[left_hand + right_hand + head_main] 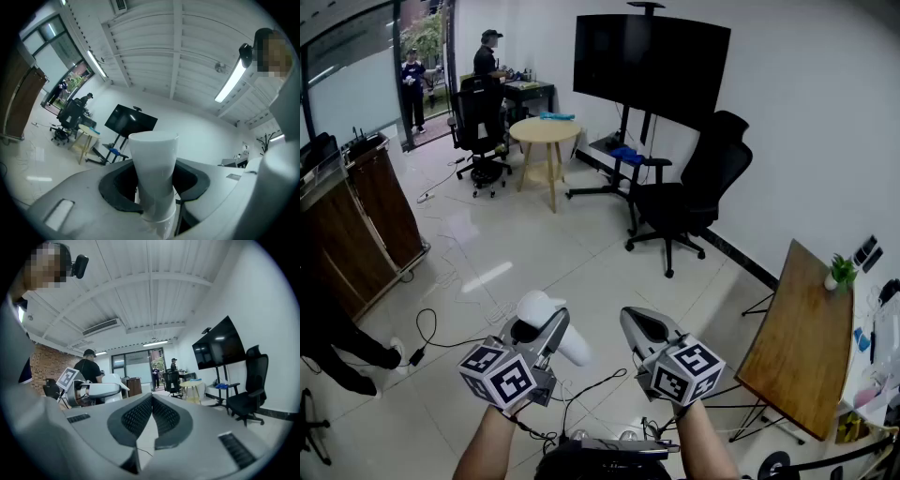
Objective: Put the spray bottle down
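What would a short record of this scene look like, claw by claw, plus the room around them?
left claw: shut on the white spray bottle
right claw: shut, nothing in it
bottle's place: in the air over the floor, not yet put down
surface to the right: wooden table with a small potted plant
further off: round table, black office chair, dark screen on a stand
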Tool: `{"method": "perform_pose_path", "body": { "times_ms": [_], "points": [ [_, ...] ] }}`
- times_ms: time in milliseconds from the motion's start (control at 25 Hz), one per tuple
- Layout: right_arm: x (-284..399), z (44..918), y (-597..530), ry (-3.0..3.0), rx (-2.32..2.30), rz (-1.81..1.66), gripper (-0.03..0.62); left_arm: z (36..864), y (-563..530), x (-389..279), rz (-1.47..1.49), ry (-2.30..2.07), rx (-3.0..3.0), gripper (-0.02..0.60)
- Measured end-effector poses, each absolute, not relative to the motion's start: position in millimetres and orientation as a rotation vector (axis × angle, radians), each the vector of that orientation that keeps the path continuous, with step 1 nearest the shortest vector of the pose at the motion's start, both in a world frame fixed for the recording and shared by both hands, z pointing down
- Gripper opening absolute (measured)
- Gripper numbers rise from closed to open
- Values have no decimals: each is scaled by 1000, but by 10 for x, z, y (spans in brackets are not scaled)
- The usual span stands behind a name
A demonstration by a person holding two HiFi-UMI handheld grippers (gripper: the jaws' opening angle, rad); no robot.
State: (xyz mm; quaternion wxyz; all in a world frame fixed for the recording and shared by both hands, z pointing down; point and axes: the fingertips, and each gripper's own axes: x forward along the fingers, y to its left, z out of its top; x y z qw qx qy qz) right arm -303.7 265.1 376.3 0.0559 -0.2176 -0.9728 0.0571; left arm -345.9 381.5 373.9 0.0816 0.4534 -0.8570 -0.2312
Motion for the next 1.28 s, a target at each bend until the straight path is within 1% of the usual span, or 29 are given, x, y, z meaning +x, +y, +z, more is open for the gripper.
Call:
{"method": "perform_pose_path", "body": {
  "times_ms": [240,520,960,1280],
  "points": [
    [-2890,3774,2258,-2987,-512,192,2,3754,3398,-3424,-670,-2478,1466,193],
    [-2464,3746,1589,-3039,-204,215,2,3713,2621,-3204,-630,-2288,1689,193],
    [-1469,3789,364,-3054,238,247,2,3733,1201,-2503,-548,-2001,1954,193],
    [-865,3840,-509,-3048,396,269,2,3788,268,-1990,-491,-1898,2039,193]
  ]
}}
